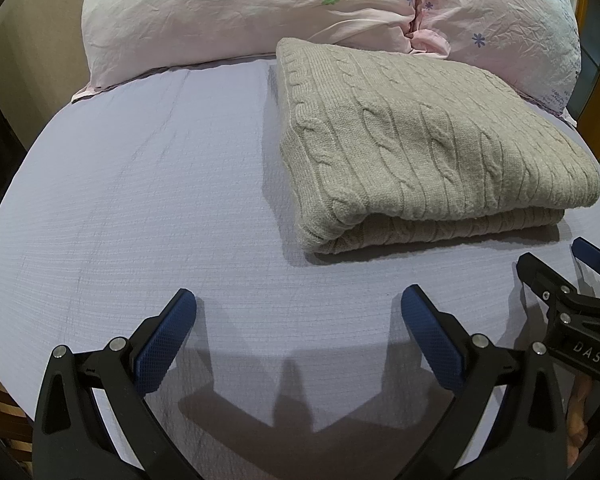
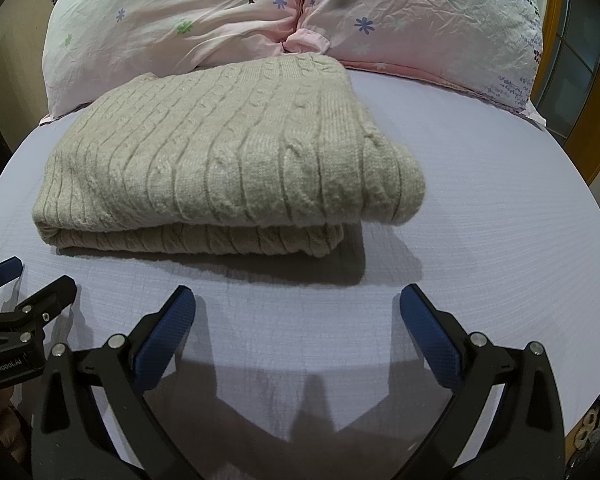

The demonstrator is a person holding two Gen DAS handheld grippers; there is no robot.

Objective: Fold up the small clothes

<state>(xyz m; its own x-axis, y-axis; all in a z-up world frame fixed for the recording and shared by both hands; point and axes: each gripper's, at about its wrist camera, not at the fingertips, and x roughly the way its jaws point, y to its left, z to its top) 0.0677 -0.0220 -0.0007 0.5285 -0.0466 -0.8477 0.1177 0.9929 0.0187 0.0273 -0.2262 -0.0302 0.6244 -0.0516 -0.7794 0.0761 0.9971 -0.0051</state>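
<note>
A lavender bed sheet (image 1: 119, 208) fills both views, two pink floral pillows (image 2: 227, 20) at twelve o'clock. The folded beige cable-knit sweater (image 1: 420, 140) lies flat — at one o'clock from the left gripper (image 1: 299, 308), eleven o'clock from the right gripper (image 2: 297, 306), clear of all fingers. Both grippers hover low over bare sheet, side by side, jaws spread wide and holding nothing.

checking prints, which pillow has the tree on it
The left pillow: a brown tree is printed near its inner edge. The right pillow shows only small flowers.
</note>
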